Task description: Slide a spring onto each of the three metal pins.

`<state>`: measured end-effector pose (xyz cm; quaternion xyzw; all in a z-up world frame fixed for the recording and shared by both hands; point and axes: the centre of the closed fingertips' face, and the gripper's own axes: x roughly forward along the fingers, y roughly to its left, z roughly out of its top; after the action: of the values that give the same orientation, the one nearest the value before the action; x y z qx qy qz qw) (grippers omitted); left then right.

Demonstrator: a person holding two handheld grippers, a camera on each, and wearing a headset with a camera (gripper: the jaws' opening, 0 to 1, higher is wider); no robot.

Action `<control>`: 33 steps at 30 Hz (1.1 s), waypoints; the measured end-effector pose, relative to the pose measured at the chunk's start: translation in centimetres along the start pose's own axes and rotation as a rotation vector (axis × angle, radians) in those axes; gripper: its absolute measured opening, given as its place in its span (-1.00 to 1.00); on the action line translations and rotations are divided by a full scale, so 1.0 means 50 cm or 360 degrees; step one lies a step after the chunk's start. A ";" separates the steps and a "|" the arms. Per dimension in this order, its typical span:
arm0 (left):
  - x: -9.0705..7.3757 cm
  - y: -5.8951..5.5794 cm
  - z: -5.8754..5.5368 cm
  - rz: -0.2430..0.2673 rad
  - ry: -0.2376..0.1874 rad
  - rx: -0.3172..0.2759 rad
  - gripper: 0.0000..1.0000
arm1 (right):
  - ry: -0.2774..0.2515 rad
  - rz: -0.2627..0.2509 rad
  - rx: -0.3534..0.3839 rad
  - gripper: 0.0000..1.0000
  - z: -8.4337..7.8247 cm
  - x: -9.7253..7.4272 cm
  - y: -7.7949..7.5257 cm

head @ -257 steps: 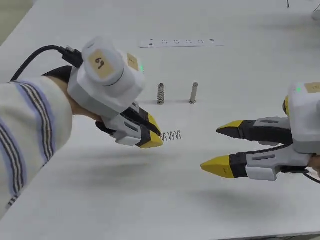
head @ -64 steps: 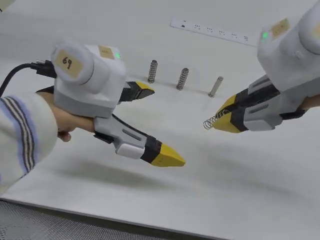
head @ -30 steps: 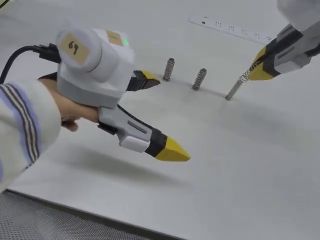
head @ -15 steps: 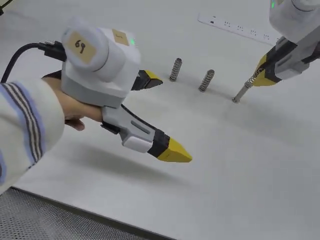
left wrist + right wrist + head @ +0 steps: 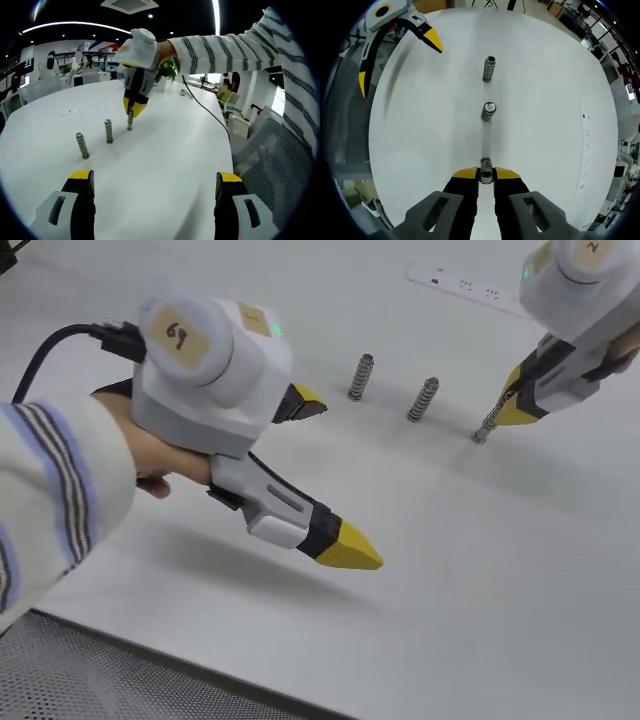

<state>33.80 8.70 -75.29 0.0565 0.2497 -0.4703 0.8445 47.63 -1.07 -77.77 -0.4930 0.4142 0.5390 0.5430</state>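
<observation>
Pinching the spring (image 5: 486, 176) at the head view's upper right, the right tool (image 5: 517, 405) holds its coil in line with the upright third pin (image 5: 484, 430) just beneath, while the left tool (image 5: 154, 177) hovers spread, well apart

Left gripper (image 5: 328, 476) & right gripper (image 5: 515, 412) were white/grey w/ yellow tips; sleeve (image 5: 50, 500) had blue-brown stripes; table (image 5: 480, 570) white; each spring (image 5: 361, 377) silver.
</observation>
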 end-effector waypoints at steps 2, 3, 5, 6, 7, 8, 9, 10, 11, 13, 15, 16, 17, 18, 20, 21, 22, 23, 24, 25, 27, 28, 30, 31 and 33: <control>0.000 0.000 -0.002 0.0000 0.0007 0.0005 0.96 | 0.0007 0.0007 0.0004 -0.84 -0.001 0.008 0.000; 0.000 0.000 -0.003 -0.0001 0.0009 0.0004 0.96 | 0.0017 0.0012 -0.0002 -0.84 -0.003 0.011 0.000; 0.000 0.001 -0.004 -0.0001 0.0010 -0.0001 0.96 | 0.0027 0.0018 -0.0013 -0.84 -0.004 0.019 0.001; 0.000 0.002 -0.005 0.0000 0.0014 -0.0008 0.96 | 0.0028 0.0020 -0.0010 -0.83 -0.004 0.021 0.001; 0.000 0.004 -0.007 0.0004 0.0013 -0.0039 0.96 | 0.0024 0.0028 -0.0003 -0.84 -0.003 0.022 0.002; 0.000 0.005 -0.006 0.0004 0.0005 -0.0055 0.96 | 0.0025 0.0037 0.0011 -0.83 -0.004 0.024 0.007; 0.000 0.006 -0.007 0.0006 0.0006 -0.0049 0.96 | 0.0025 0.0037 0.0007 -0.83 -0.004 0.026 0.007; 0.000 0.007 -0.007 0.0010 0.0008 -0.0045 0.96 | 0.0028 0.0039 0.0004 -0.83 -0.004 0.028 0.008; 0.000 0.009 -0.010 0.0017 0.0022 -0.0031 0.96 | 0.0030 0.0040 0.0002 -0.83 -0.004 0.029 0.008; 0.000 0.014 -0.007 0.0039 0.0012 -0.0017 0.95 | 0.0038 0.0045 -0.0001 -0.83 -0.005 0.030 0.009; -0.002 0.016 -0.003 0.0041 -0.0004 -0.0045 0.92 | 0.0040 0.0038 -0.0006 -0.83 -0.005 0.030 0.007; -0.003 0.016 -0.001 0.0042 -0.0009 -0.0052 0.92 | 0.0039 0.0036 -0.0004 -0.82 -0.005 0.030 0.007; -0.003 0.017 0.000 0.0045 -0.0010 -0.0054 0.93 | 0.0038 0.0036 0.0001 -0.82 -0.004 0.030 0.006; -0.003 0.017 0.000 0.0048 -0.0010 -0.0052 0.93 | 0.0040 0.0038 0.0004 -0.81 -0.005 0.030 0.006; -0.003 0.016 0.001 0.0045 -0.0011 -0.0056 0.92 | 0.0041 0.0029 0.0028 -0.75 -0.006 0.033 0.002; -0.004 0.016 0.001 0.0045 -0.0011 -0.0055 0.92 | 0.0044 0.0030 0.0018 -0.73 -0.007 0.033 0.003; -0.004 0.016 0.002 0.0044 -0.0013 -0.0057 0.92 | 0.0047 0.0032 0.0017 -0.71 -0.008 0.034 0.004; -0.005 0.015 0.002 0.0044 -0.0017 -0.0069 0.92 | 0.0051 0.0034 0.0011 -0.71 -0.009 0.033 0.005; -0.006 0.015 0.001 0.0046 -0.0014 -0.0069 0.92 | 0.0050 0.0034 0.0010 -0.71 -0.008 0.033 0.006; -0.007 0.016 0.001 0.0048 -0.0013 -0.0069 0.92 | 0.0049 0.0035 0.0008 -0.70 -0.008 0.033 0.006; -0.009 0.015 0.000 0.0051 -0.0009 -0.0065 0.92 | 0.0047 0.0029 0.0005 -0.69 -0.008 0.032 0.005; -0.010 0.015 0.000 0.0052 -0.0008 -0.0065 0.92 | 0.0045 0.0024 0.0004 -0.68 -0.008 0.031 0.004; -0.012 0.016 0.000 0.0058 -0.0005 -0.0062 0.92 | 0.0038 0.0018 0.0001 -0.67 -0.007 0.025 0.004; -0.013 0.017 0.000 0.0059 -0.0002 -0.0059 0.92 | 0.0035 0.0018 0.0001 -0.66 -0.007 0.022 0.004; -0.015 0.019 -0.002 0.0067 0.0008 -0.0056 0.92 | 0.0022 0.0000 0.0002 -0.62 -0.006 0.014 0.002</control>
<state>34.23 9.85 -75.13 0.0481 0.2588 -0.4477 0.8545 47.62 -1.23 -78.53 -0.4965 0.4183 0.5353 0.5404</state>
